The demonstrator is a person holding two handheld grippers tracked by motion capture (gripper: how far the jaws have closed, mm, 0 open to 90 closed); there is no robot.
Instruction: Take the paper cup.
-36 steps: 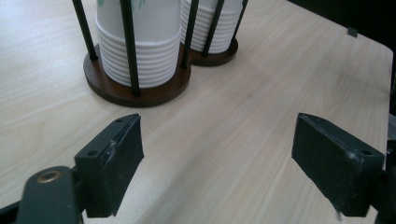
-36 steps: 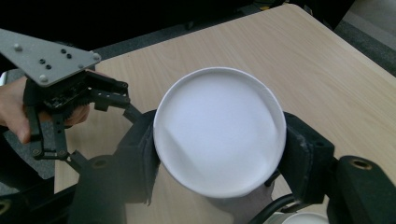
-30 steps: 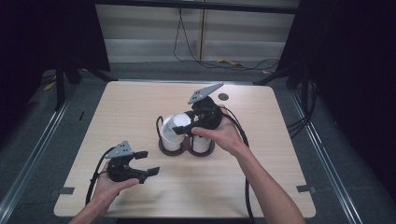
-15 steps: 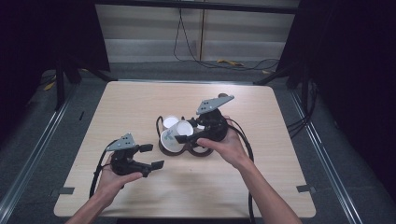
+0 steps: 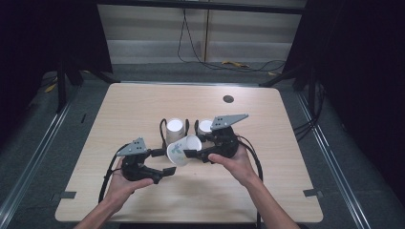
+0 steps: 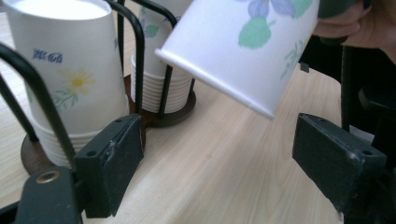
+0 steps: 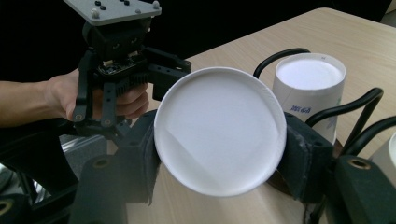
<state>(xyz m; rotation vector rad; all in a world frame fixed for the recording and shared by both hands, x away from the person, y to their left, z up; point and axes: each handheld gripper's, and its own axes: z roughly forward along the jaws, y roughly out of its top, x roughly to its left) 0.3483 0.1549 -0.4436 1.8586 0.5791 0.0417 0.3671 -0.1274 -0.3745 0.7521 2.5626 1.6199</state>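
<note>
A: Paper cup where now?
B: Clamped in the right gripper, jaws pressing both sides, tipped on its side above the table, mouth toward the left gripper. A second ago it sat low over the front stack; now it's lifted off and pulled toward the person.
A: Left one?
B: Jaws spread wide, nothing between them. Its hand has shifted right, closer to the cup than before.
A: Stacks?
B: Two upside-down cup stacks in the wire holder, unchanged, just behind the held cup.
</note>
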